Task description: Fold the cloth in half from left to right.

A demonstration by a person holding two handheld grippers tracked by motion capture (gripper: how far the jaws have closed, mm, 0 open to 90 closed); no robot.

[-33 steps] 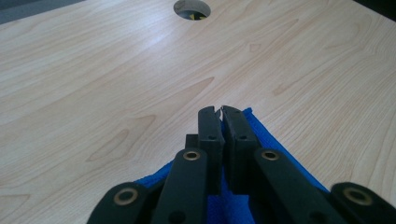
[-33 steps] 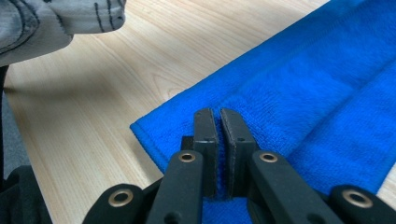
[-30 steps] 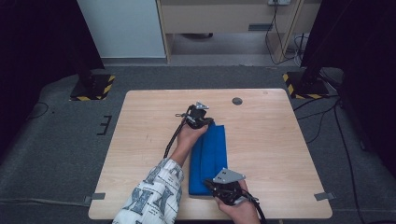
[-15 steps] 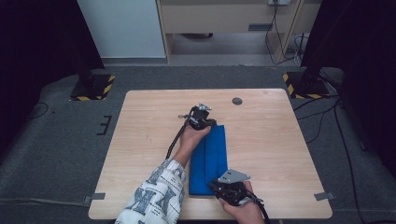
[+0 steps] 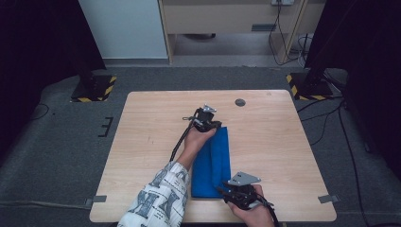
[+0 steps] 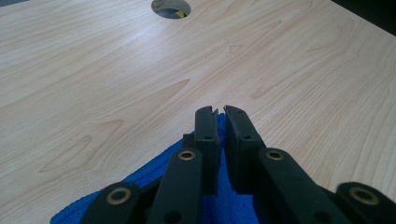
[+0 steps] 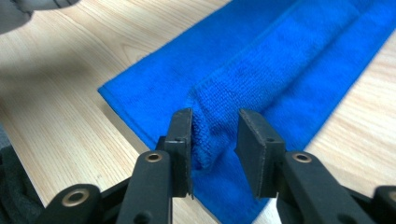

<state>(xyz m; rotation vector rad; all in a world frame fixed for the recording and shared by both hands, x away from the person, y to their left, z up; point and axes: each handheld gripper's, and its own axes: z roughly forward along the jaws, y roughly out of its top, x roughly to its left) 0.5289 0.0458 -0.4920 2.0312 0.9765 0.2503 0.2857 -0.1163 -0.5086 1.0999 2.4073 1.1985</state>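
Observation:
A blue cloth [image 5: 213, 161] lies folded in a long strip down the middle of the wooden table [image 5: 288, 146]. My left gripper [image 5: 211, 124] is at its far end, jaws nearly together with the cloth's edge [image 6: 140, 184] pinched between the tips [image 6: 222, 113]. At the strip's near end my right gripper [image 5: 223, 190] has its jaws on either side of a raised ridge of cloth [image 7: 280, 60]. The thick fold fills the gap between the tips [image 7: 214, 122] and is lifted a little off the wood.
A round cable hole [image 5: 240, 102] sits in the tabletop beyond the left gripper, also seen in the left gripper view [image 6: 171, 6]. A patterned sleeve [image 5: 156, 201] lies across the table's near left. Black stands with striped bases [image 5: 92, 89] flank the table on the floor.
My left gripper has shifted slightly right along the cloth's far end. The right gripper has edged a little right at the near end, still at the cloth.

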